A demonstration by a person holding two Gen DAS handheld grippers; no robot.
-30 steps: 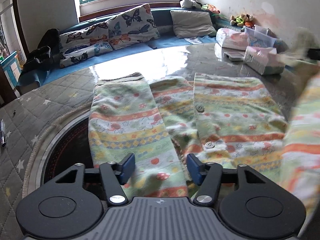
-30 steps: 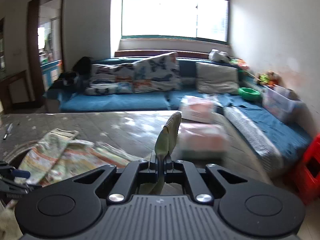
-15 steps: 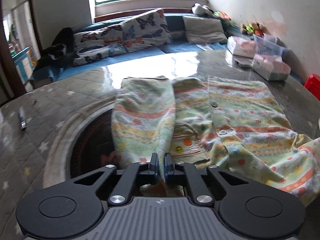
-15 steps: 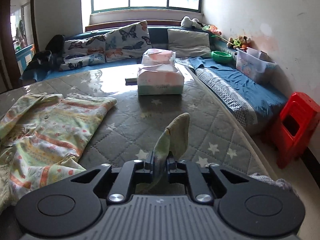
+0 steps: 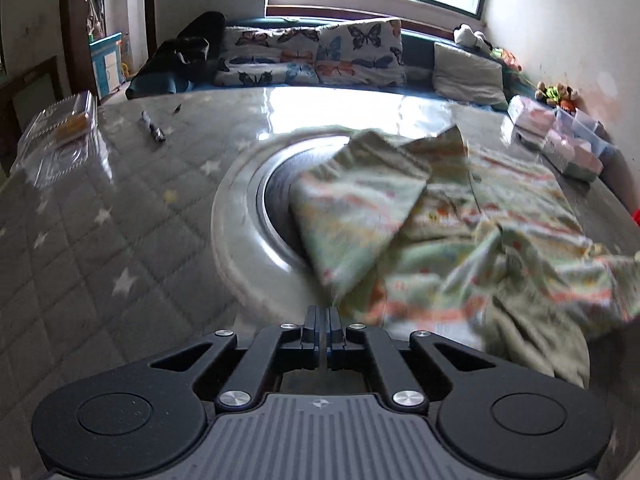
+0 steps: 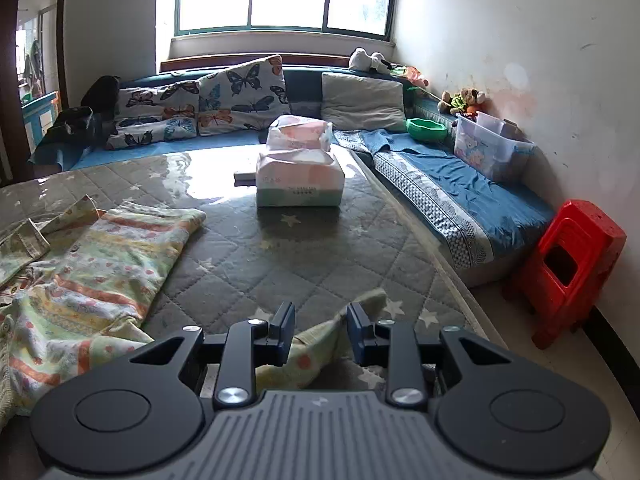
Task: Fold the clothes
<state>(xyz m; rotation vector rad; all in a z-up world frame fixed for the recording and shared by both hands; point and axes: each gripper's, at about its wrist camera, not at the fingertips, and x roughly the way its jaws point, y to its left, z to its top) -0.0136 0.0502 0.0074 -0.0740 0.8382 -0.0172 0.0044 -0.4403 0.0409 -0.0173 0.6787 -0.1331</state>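
Observation:
A striped, patterned green-and-orange garment (image 5: 460,240) lies rumpled on the grey quilted table (image 5: 120,220). My left gripper (image 5: 322,316) is shut on a corner of its left flap (image 5: 352,208), which stretches up from the jaws and is pulled to the left. In the right wrist view the garment (image 6: 92,264) spreads at the left, and one end of it (image 6: 316,344) lies loose between the fingers of my right gripper (image 6: 320,330), which is open and low over the table.
Two tissue packs (image 6: 300,176) stand mid-table, and they also show in the left wrist view (image 5: 560,140). A clear plastic box (image 5: 60,132) and a small dark object (image 5: 152,128) lie at far left. A round recessed ring (image 5: 248,216) lies under the garment. Sofa (image 6: 460,184) and red stool (image 6: 568,256) at right.
My left gripper closed on the garment's flap and drew it leftward. My right gripper lowered its end of the garment to the table and opened, letting it go.

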